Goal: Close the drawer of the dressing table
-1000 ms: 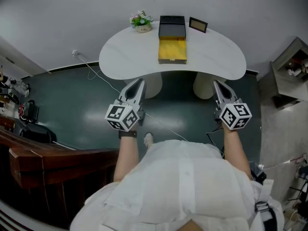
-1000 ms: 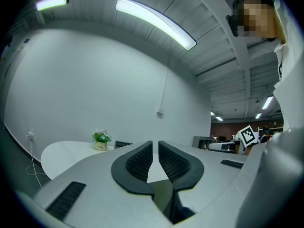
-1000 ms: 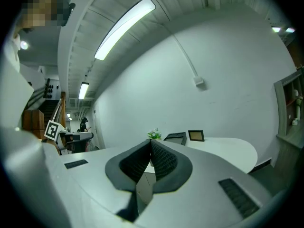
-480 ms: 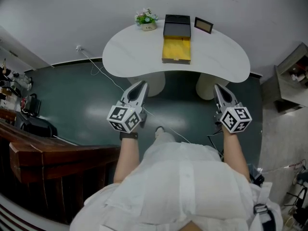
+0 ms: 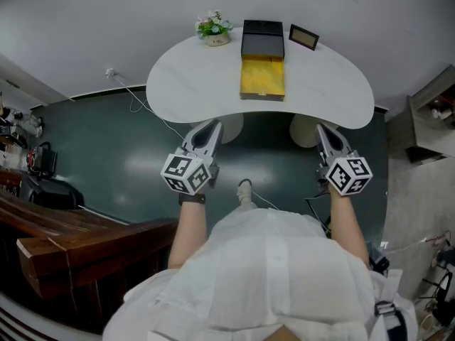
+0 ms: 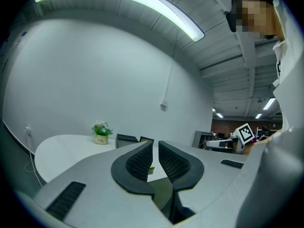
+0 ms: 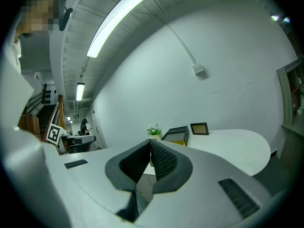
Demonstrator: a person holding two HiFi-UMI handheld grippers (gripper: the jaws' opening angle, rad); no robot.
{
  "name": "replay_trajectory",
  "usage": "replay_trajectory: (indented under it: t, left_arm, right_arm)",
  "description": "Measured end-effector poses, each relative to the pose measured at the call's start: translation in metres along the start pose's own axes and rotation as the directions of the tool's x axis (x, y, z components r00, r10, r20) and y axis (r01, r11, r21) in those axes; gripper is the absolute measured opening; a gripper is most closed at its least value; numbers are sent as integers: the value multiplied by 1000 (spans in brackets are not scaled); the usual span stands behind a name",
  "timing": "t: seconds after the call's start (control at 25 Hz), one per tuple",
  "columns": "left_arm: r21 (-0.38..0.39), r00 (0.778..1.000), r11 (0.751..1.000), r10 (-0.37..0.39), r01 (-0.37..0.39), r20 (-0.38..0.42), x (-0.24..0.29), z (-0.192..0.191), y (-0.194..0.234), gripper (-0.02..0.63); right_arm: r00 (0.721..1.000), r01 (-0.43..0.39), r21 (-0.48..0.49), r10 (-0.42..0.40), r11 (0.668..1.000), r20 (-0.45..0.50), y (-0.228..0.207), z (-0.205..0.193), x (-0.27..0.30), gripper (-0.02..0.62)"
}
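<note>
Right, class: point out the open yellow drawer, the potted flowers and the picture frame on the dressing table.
open yellow drawer (image 5: 262, 77), head view, on its yellow inner floor.
potted flowers (image 5: 212, 27), head view, on the blooms above the pot.
picture frame (image 5: 304, 37), head view, on the middle of its face.

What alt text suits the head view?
A yellow drawer stands open from a black box at the back of a white dressing table, between a flower pot and a picture frame. A person in white faces it, left gripper and right gripper short of its edge.
</note>
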State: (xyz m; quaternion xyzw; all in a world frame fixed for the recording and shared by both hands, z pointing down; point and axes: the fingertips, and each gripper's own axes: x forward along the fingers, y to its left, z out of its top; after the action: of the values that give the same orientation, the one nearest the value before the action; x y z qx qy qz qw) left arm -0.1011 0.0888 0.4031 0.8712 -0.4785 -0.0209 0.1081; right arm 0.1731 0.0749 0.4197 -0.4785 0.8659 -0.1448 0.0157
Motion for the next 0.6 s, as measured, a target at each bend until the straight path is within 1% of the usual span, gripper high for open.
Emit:
replay_trajectory:
  t: [0.16,0.28,0.48,0.6]
  left_arm:
    - [29,999,999,-46,46,-3,33,12,23,49]
    - [61,996,994,-89,90,-18,53,19,41,49]
    - [111,986,980,-161,164,-34,87,34,70,51]
    - [124,978,970,-204,207,-41,104,37,81,51]
  right_arm:
    - [1000,11,-6,-11,1000,8,-10,15,40,9]
    - [1000,13,-18,-13,1000,12,-9,23,70,11]
    - [999,30,-32,-29,999,22,-10,34,115,11]
    - [999,45,-37,-45,998,20,-10,36,132,11]
